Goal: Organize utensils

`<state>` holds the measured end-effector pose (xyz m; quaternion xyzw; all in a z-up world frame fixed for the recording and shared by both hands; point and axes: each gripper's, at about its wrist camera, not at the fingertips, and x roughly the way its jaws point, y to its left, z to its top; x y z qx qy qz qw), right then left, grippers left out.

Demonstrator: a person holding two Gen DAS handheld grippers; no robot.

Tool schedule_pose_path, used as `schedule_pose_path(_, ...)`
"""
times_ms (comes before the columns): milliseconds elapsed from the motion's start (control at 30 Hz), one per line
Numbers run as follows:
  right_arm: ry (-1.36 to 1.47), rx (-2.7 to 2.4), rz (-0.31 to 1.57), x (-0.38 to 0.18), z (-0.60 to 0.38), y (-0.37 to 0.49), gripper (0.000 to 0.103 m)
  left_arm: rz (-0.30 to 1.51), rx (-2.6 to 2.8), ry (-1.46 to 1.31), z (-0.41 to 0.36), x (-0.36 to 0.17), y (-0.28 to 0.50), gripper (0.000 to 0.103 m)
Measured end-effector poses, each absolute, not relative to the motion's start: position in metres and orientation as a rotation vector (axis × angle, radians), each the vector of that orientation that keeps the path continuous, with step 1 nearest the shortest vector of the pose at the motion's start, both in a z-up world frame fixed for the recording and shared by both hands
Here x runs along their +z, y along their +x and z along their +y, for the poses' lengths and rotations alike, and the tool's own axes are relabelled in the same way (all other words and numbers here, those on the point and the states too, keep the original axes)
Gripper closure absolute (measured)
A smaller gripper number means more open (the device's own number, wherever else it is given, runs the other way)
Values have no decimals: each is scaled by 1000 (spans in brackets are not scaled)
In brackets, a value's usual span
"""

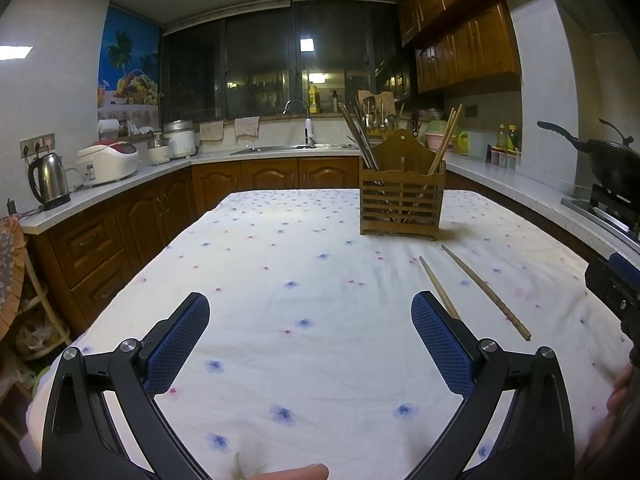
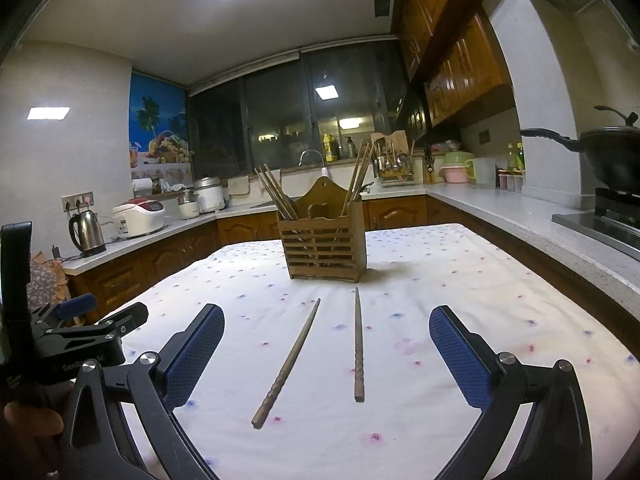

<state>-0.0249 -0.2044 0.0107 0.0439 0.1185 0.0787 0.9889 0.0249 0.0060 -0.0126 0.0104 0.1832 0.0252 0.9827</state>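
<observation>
Two loose wooden chopsticks lie on the flowered tablecloth. In the right wrist view the left chopstick [image 2: 287, 364] and the right chopstick [image 2: 358, 346] lie between the open fingers of my right gripper [image 2: 326, 322], which is empty. Behind them stands a slatted wooden chopstick holder [image 2: 326, 242] with several chopsticks upright in both halves. In the left wrist view my left gripper [image 1: 310, 306] is open and empty, the chopsticks [image 1: 486, 298] lie to its right, one partly behind the right finger, and the holder [image 1: 402, 204] stands beyond.
The table [image 1: 280, 264] is covered with a white flowered cloth. Counters run around it with a kettle [image 1: 50, 180], rice cooker [image 1: 108, 162], sink [image 1: 298, 146] and a wok [image 2: 612, 160] on the stove at the right. The left gripper shows at the left edge [image 2: 80, 336].
</observation>
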Motion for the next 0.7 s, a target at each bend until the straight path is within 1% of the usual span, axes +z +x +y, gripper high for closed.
schedule_pose_path(700, 91, 173, 230, 10, -194, -24, 0, 362, 49, 22, 5, -8, 23, 0)
